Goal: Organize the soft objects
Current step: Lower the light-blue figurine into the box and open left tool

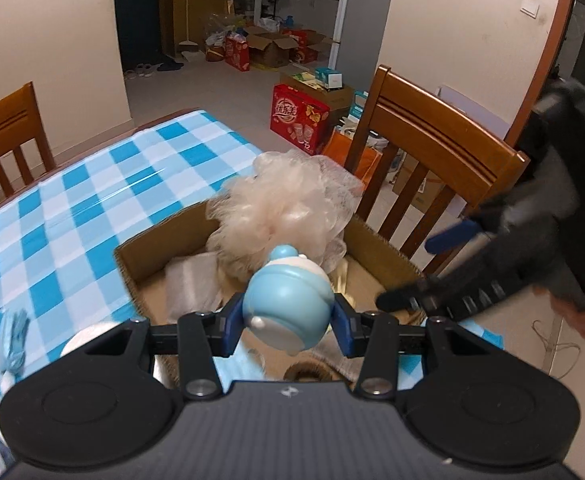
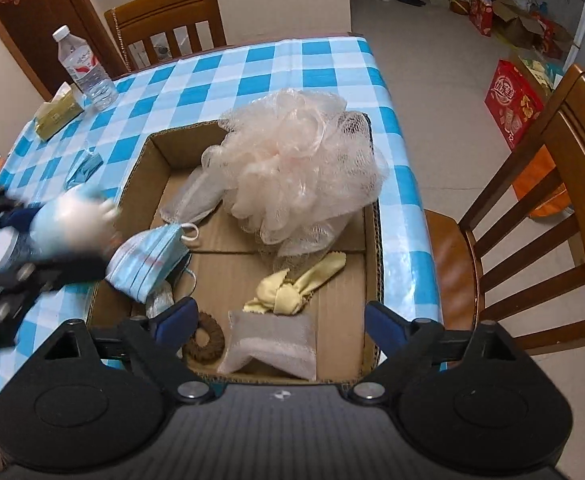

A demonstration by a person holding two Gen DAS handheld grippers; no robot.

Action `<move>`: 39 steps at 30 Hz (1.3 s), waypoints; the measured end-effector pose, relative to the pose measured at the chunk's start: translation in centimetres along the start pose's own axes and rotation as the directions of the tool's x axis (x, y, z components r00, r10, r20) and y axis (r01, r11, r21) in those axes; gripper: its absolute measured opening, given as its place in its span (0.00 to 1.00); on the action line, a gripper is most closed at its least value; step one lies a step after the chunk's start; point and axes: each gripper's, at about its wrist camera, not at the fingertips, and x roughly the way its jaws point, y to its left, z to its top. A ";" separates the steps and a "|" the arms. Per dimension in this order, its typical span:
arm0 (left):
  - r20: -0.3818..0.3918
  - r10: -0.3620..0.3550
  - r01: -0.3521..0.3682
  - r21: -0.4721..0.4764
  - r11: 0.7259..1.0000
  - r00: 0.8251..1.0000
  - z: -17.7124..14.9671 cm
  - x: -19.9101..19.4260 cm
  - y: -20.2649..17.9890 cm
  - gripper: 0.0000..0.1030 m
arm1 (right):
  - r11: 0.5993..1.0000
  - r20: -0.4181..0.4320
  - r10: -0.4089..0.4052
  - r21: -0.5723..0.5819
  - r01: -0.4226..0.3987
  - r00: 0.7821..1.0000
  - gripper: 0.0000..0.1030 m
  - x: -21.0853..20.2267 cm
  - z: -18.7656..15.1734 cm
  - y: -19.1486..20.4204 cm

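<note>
My left gripper [image 1: 288, 322] is shut on a blue and white soft toy [image 1: 286, 304], held over the near end of an open cardboard box [image 1: 156, 252]. In the right wrist view the toy [image 2: 68, 220] shows blurred at the box's left edge. My right gripper [image 2: 280, 320] stands open over the box's near end, with nothing between its fingers. Inside the box lie a pink mesh bath pouf [image 2: 300, 164], a blue face mask [image 2: 148, 256], a yellow cloth [image 2: 292, 288], a brown scrunchie [image 2: 206, 344] and a grey pad [image 2: 272, 344].
The box sits on a table with a blue checked cloth [image 2: 292, 64]. A water bottle [image 2: 84, 68], a tissue box [image 2: 58, 114] and a small blue packet [image 2: 86, 168] stand at the far left. Wooden chairs [image 2: 532, 220] stand beside the table.
</note>
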 end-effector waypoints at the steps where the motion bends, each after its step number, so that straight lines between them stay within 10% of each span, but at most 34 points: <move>1: 0.000 0.000 0.000 0.000 1.000 1.000 0.2 0.4 -0.1 0.45 | 1.000 0.007 0.001 -0.005 -0.001 1.000 0.91 -0.3 -0.3 0.0; 6: 0.047 0.028 -0.028 -0.006 1.000 0.999 0.6 1.3 -0.5 0.93 | 0.999 0.043 -0.012 -0.050 0.015 0.999 0.95 -1.4 -1.5 0.3; 39: 0.007 0.179 -0.174 -0.196 0.965 0.984 -6.6 -1.9 4.2 0.95 | 0.999 0.095 0.026 -0.036 -0.022 0.995 0.98 -0.5 -2.8 5.4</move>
